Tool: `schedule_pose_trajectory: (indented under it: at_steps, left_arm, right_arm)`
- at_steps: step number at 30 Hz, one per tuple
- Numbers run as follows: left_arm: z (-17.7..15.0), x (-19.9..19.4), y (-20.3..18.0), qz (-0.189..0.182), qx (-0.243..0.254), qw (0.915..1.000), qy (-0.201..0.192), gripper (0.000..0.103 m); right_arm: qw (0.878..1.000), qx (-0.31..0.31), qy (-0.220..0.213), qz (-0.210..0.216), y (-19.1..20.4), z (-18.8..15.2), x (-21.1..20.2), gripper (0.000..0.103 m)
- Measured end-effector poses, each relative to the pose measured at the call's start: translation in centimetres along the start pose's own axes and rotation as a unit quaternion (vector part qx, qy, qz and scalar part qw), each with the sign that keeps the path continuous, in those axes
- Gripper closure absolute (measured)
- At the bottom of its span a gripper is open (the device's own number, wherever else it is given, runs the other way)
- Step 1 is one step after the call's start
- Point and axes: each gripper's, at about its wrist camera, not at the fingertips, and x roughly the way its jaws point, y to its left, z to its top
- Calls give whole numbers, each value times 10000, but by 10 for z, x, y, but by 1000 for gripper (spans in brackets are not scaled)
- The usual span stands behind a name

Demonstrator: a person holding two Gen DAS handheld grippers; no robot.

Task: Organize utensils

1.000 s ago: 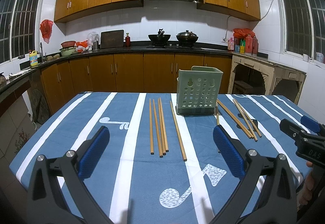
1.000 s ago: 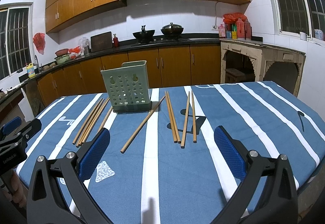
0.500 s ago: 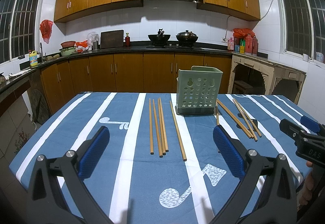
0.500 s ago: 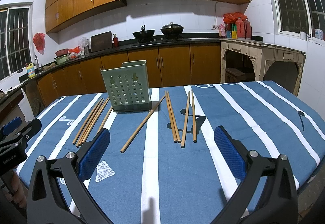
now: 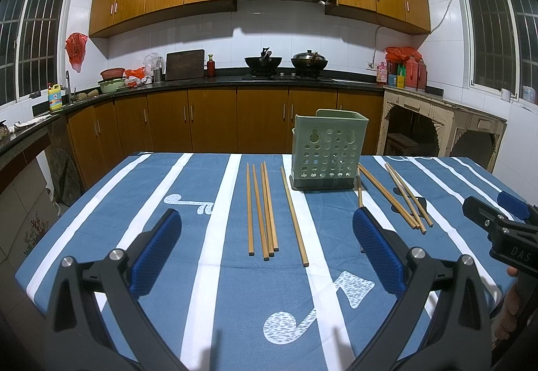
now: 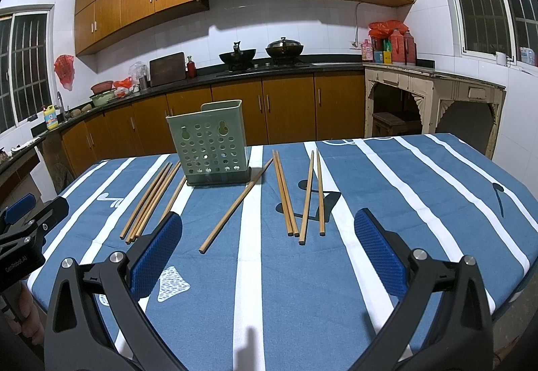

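The left gripper [image 5: 267, 253] is held wide open above the blue striped tablecloth [image 5: 188, 203], and nothing is held between its blue pads [image 5: 156, 250]. A bunch of four wooden chopsticks [image 5: 264, 209] is seen lying flat on the cloth, straight ahead of the gap between the jaws and a bit beyond the tips. One single chopstick [image 5: 294, 216] is laid just to the right of that bunch, also ahead of the gap. The green holder [image 5: 328, 149] is stood upright farther on, past the right jaw.

The right gripper [image 6: 267, 250] is also held wide open and empty. A slanted chopstick [image 6: 235, 206] is seen ahead of its gap, nearer the left jaw. More chopsticks [image 6: 302, 196] are laid ahead, nearer the right jaw; four can be counted, though two lie so close that this is not sure. The green holder is stood beyond the left jaw in this view.
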Motion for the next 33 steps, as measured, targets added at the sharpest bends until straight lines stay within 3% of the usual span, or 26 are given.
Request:
schedule_pose_trajectory:
  at_steps: [25,28,33]
  left_arm:
    - [6,1,4,59,-19,9999,121,4]
    - [-11,26,0,114,-52,9996,240,4]
    - [-5,54,12,278,-81,9976,627,4]
  right_arm:
    - [9998,153,136,-85,-11,-2,14,2]
    - [9994,195,239,-180,-15,-1,21,2]
    - [9969,406,578,-336,-31,8,42,2]
